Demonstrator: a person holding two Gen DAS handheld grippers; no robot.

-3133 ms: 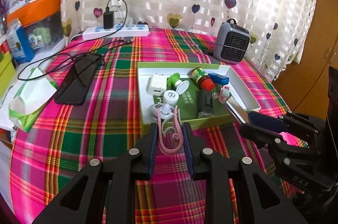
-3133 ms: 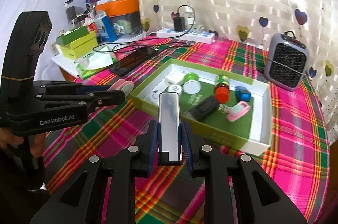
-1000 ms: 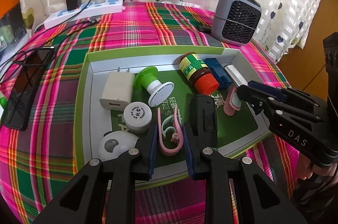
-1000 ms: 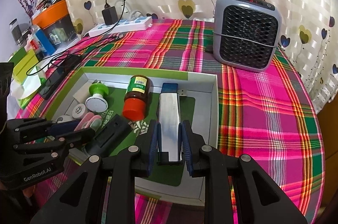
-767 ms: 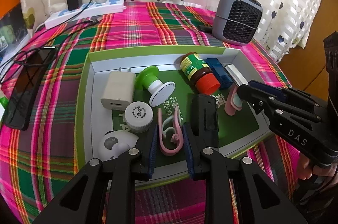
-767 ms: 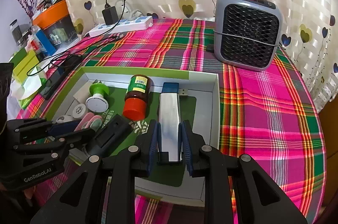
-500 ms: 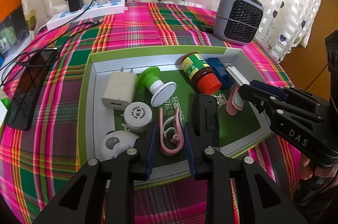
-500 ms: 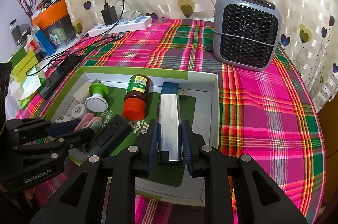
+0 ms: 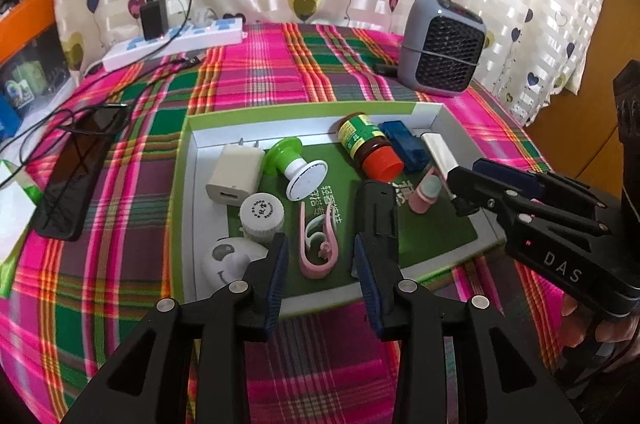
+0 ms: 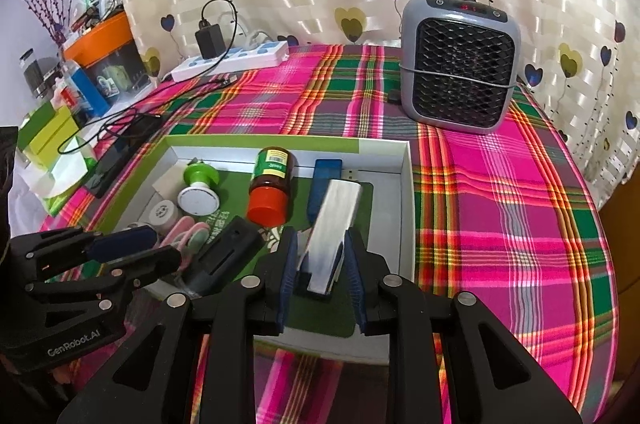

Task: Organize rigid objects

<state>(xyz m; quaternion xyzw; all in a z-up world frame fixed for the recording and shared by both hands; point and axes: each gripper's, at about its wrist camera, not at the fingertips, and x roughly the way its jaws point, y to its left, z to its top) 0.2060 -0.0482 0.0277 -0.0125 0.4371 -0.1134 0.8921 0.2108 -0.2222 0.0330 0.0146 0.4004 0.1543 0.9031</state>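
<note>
A green-rimmed white tray (image 9: 192,160) on the plaid table holds a white charger (image 9: 234,174), a green suction knob (image 9: 298,170), a brown bottle with a red cap (image 9: 368,146), a blue drive (image 9: 404,144) and a black clip (image 9: 376,212). My left gripper (image 9: 320,256) is open; the pink hook (image 9: 318,244) lies loose in the tray between its fingers. My right gripper (image 10: 322,260) is open around the silver bar (image 10: 332,228), which rests tilted in the tray (image 10: 406,208) beside the blue drive (image 10: 324,180). The right gripper also shows in the left wrist view (image 9: 464,184).
A grey fan heater (image 10: 460,64) stands behind the tray at the right. A white power strip (image 9: 176,40) with a black adapter lies at the back left. A black phone (image 9: 80,172) with cables lies left of the tray. Boxes crowd the far left (image 10: 52,132).
Both grippers have opened. The pink hook now lies free in the tray, and the silver bar has tipped to the right between the right fingers.
</note>
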